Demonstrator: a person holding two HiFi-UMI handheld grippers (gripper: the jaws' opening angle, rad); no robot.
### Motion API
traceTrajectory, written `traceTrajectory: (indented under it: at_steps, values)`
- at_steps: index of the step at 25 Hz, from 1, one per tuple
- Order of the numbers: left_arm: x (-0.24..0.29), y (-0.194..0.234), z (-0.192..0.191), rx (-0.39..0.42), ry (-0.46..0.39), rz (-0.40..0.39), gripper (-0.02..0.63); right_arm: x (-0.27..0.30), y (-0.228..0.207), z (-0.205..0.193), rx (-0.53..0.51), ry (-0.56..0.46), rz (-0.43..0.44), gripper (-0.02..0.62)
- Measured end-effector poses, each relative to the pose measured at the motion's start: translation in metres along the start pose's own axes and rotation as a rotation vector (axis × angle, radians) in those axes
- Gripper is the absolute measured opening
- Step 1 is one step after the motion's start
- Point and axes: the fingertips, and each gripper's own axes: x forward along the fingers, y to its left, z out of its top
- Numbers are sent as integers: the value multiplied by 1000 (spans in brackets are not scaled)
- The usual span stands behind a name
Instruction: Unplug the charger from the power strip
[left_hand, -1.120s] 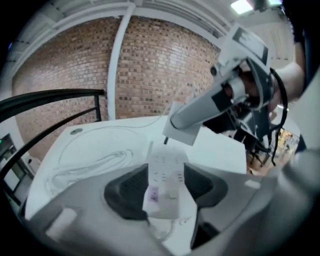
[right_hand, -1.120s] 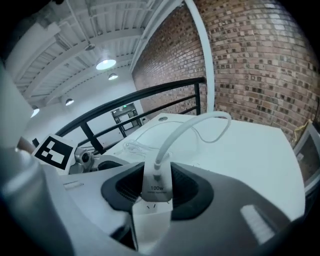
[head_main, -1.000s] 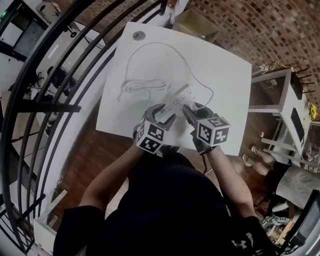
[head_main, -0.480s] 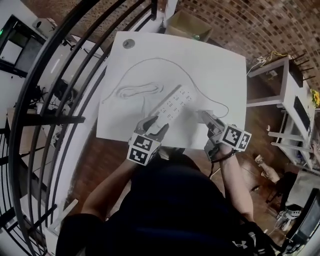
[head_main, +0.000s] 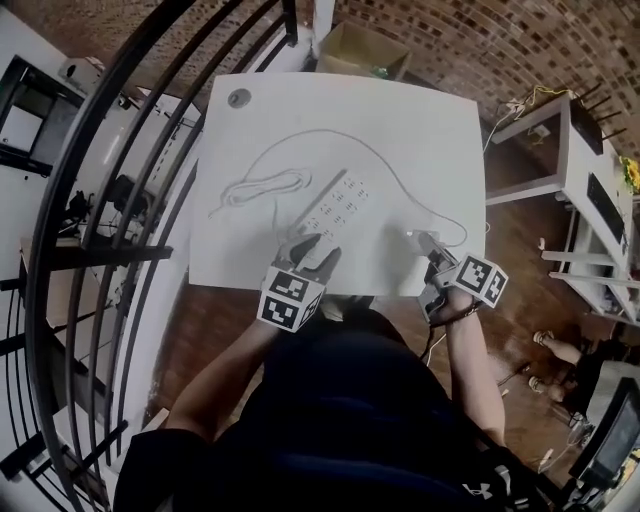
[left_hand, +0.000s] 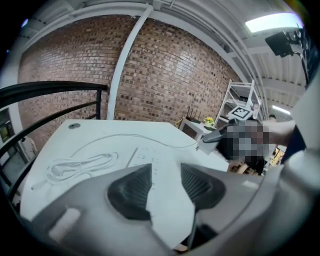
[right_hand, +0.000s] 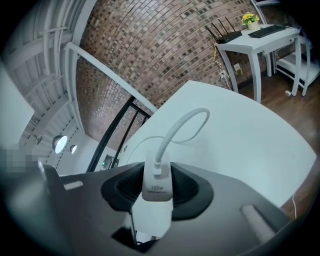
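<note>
The right gripper (head_main: 430, 252) clamps the charger (right_hand: 156, 192), at 4 o'clock from the power strip (head_main: 335, 200). The left gripper (head_main: 306, 250) has empty jaws, apart though just closing.

the white rectangular plastic charger (right_hand: 156, 192) looks smooth and slightly glossy. the white table top (head_main: 430, 140) is matt and smooth, the red brick wall (left_hand: 165, 70) rough, the black curved railing (left_hand: 55, 88) painted metal.

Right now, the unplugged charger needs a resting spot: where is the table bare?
Widest: the far right corner of the table, beyond the arc of the white cable. Smaller: the near edge between power strip and right gripper with the charger. Crowded around the coiled cable and strip.
</note>
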Motion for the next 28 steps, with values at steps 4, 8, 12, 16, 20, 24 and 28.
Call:
traceTrajectory:
  at_steps: [4,8,12,16,20,24,28]
  values:
    - [3,-5,-2,-1,10,-13,183,9,-9,-10,5,15,-15,143]
    - [2,-7,-12,-4,47,-20,175,19,-15,-19,-78,16,-24,144]
    - [-1,-3,-17,-8,61,-11,170,28,-24,-26,-173,8,-45,144]
    - [-2,1,-21,-6,75,0,169,34,-29,-33,-189,11,-38,143]
    - [-1,1,-19,-2,78,-3,169,39,-32,-40,-215,29,-34,144]
    - [4,-1,-17,2,82,-11,169,41,-35,-47,-232,44,-28,149]
    - [5,-5,-16,10,85,-17,167,39,-35,-47,-227,31,-11,156]
